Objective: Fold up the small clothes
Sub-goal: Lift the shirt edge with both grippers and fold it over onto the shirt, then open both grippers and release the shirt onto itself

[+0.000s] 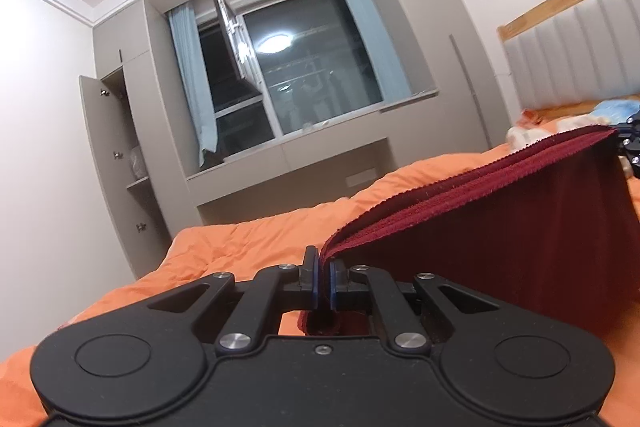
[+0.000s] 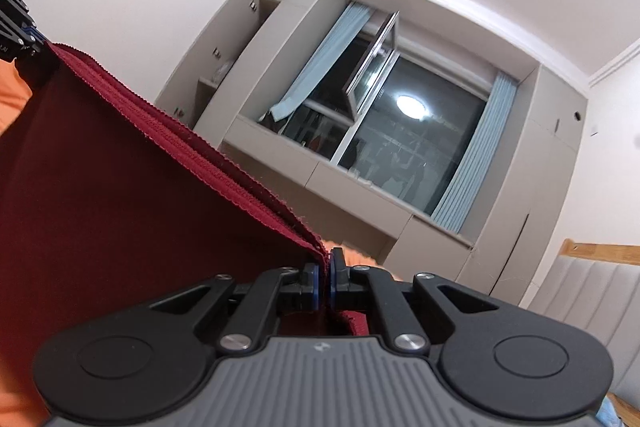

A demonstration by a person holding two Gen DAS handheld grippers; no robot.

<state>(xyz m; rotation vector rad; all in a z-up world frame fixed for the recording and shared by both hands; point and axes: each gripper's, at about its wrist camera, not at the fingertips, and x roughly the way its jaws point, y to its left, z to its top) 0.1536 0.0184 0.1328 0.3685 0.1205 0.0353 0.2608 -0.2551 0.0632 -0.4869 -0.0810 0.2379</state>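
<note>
A dark red garment (image 1: 500, 227) hangs stretched between my two grippers above an orange bedspread (image 1: 248, 243). My left gripper (image 1: 323, 269) is shut on one top corner of it. My right gripper (image 2: 325, 271) is shut on the other top corner; the garment (image 2: 120, 187) runs off to its left. The ribbed red waistband (image 2: 192, 143) forms the taut upper edge, and the body hangs down in shadow. The right gripper shows at the far right of the left wrist view (image 1: 632, 143). The left gripper shows at the far left of the right wrist view (image 2: 16, 27).
Beyond the bed stand grey built-in cabinets (image 1: 132, 155) with an open door, and a window (image 1: 304, 75) with pale blue curtains. A padded headboard (image 1: 580, 47) with a wooden rim is at right. Several small clothes (image 1: 560, 123) lie near it on the bed.
</note>
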